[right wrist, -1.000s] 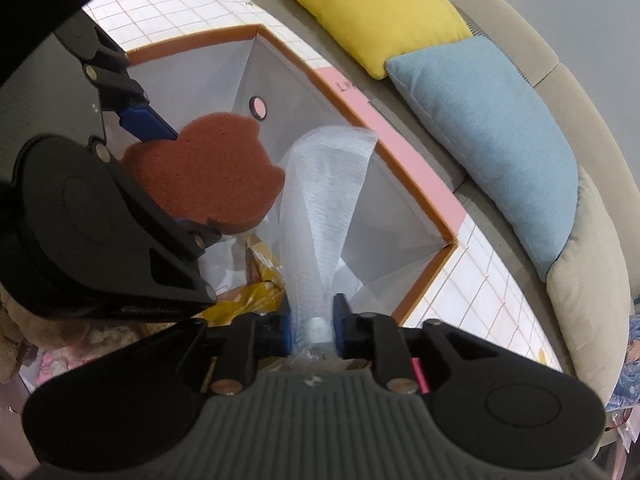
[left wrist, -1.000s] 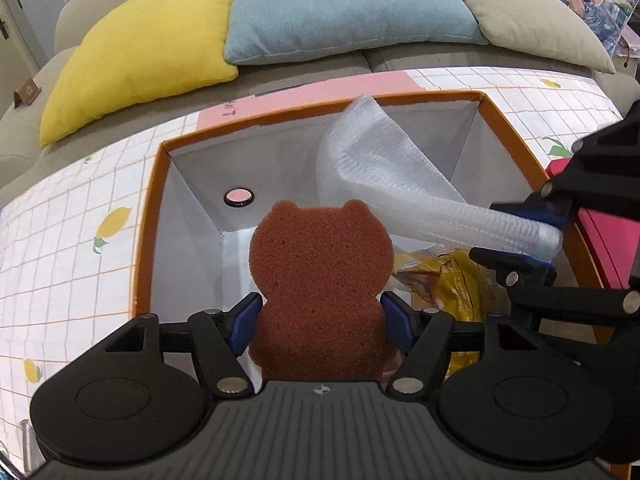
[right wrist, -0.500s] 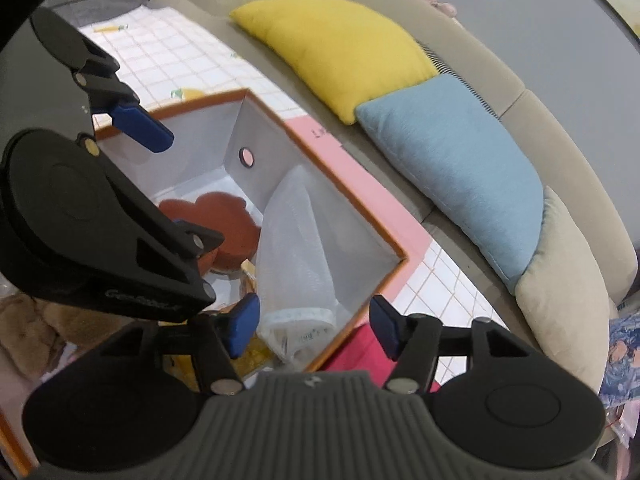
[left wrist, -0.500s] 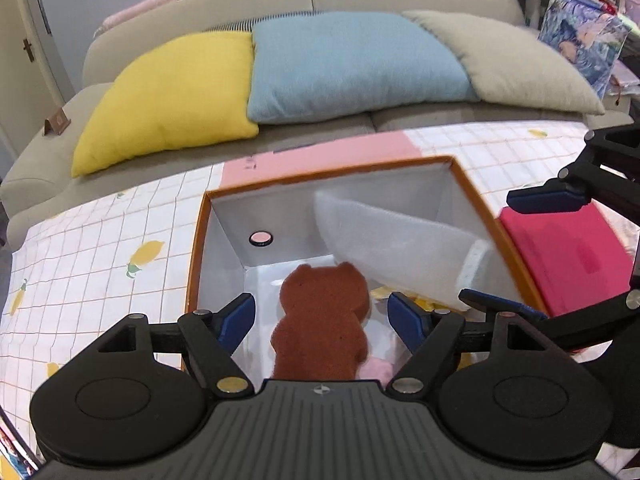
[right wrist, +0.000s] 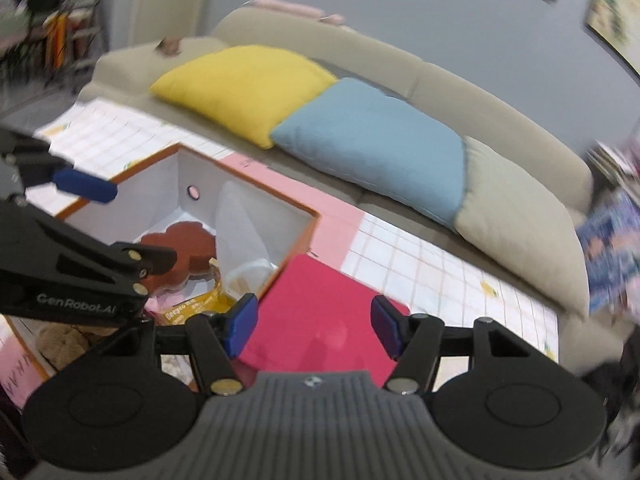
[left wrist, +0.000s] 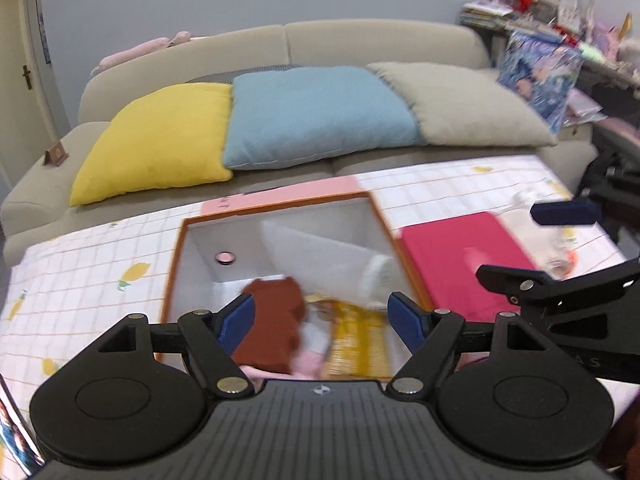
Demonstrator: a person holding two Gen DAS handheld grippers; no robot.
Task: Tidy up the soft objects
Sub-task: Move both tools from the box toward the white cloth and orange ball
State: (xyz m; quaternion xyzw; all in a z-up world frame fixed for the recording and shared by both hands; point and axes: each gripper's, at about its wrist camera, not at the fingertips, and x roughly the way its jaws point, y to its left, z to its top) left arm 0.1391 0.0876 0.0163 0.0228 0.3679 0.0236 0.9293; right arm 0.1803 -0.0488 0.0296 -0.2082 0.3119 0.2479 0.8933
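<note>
Blurring softens both views, and the contents low in the orange-rimmed storage box (left wrist: pixel 178 276) are partly cut off behind the left gripper (left wrist: pixel 320 322). Its jaws stand spread with nothing pinched. One brown bear-shaped sponge (left wrist: pixel 276 328) lies inside the box, beside one white mesh wrap (right wrist: pixel 240 236) and one yellow packet (left wrist: pixel 356 344). Right gripper (right wrist: pixel 314 326) hangs over one red cloth (right wrist: pixel 316 312), its jaws apart and empty. Three cushions line the sofa (left wrist: pixel 360 40).

Bright, even indoor light, soft shadows, motion blur throughout, fisheye bending at edges, source perhaps overhead
</note>
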